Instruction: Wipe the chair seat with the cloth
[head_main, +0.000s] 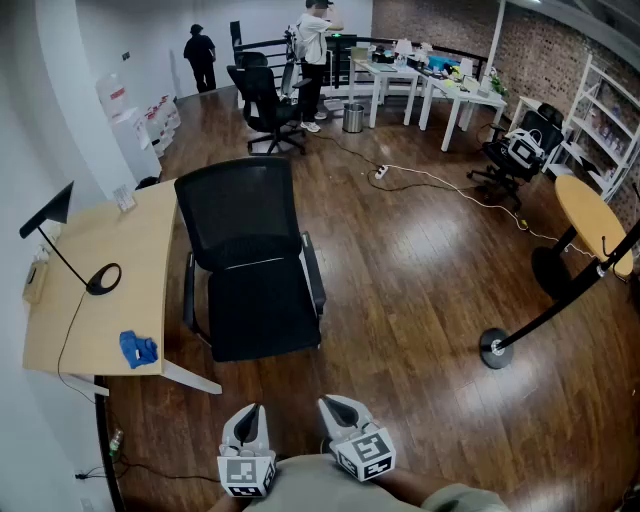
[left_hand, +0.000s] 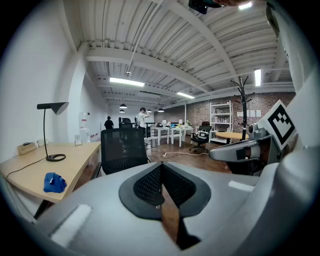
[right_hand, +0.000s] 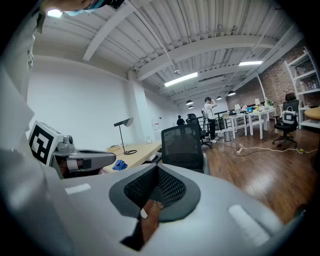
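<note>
Blue cloth (head_main: 138, 348) was judged soft, best pinched at a fold; left gripper (head_main: 248, 412) and right gripper (head_main: 338, 405) jaws were closed, empty.

Head cam sits high above and a bit behind the left gripper (head_main: 247, 412) and right gripper (head_main: 340, 405), looking steeply down at the floor ahead of them. Each gripper cam rides low, right up on its own jaws, facing roughly level and forward. All three share the chair (head_main: 262, 305) straight ahead and the desk (head_main: 110, 240) out past the left gripper.
</note>
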